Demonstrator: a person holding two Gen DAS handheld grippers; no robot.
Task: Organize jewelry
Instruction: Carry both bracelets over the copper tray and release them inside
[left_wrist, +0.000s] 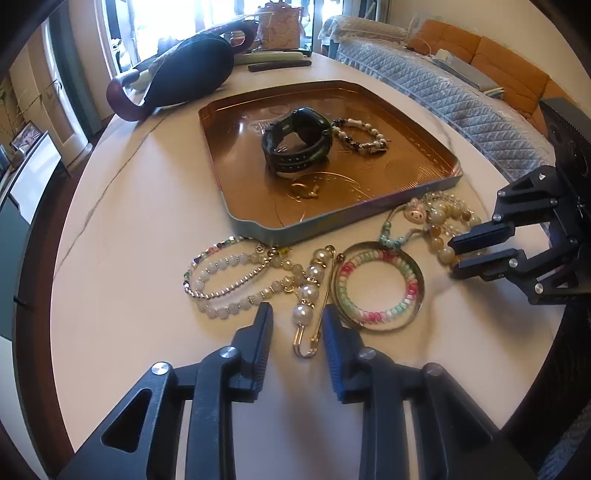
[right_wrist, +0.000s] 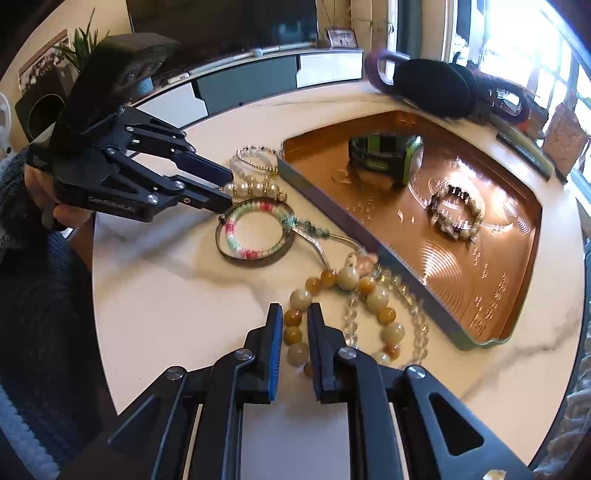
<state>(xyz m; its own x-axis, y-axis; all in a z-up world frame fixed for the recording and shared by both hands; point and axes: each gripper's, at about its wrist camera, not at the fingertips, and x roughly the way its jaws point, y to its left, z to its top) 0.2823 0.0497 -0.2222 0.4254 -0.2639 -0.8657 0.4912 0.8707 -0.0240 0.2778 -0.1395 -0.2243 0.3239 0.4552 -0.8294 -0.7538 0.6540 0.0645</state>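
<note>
A gold pin strung with pearls (left_wrist: 305, 291) lies on the white table between the fingers of my left gripper (left_wrist: 297, 308). A strip of table shows between the pearls and the left pad, so the gripper is open astride the pin. From the right wrist view, my left gripper (right_wrist: 232, 188) has a pearl between its tips. My right gripper (right_wrist: 295, 317) is shut on a bracelet of yellow and pale beads (right_wrist: 376, 295), with beads filling the gap between its pads. A copper tray (left_wrist: 332, 223) holds a black-and-green watch (left_wrist: 295, 144) and a beaded bracelet (left_wrist: 360, 138).
A bangle with pink and green beads (left_wrist: 413, 288), pale beaded bracelets (left_wrist: 221, 264) and a cord with a pig charm (left_wrist: 415, 214) lie in front of the tray. Dark pouches (left_wrist: 192, 74) sit at the table's far side. A sofa (left_wrist: 443, 85) stands beyond the table's edge.
</note>
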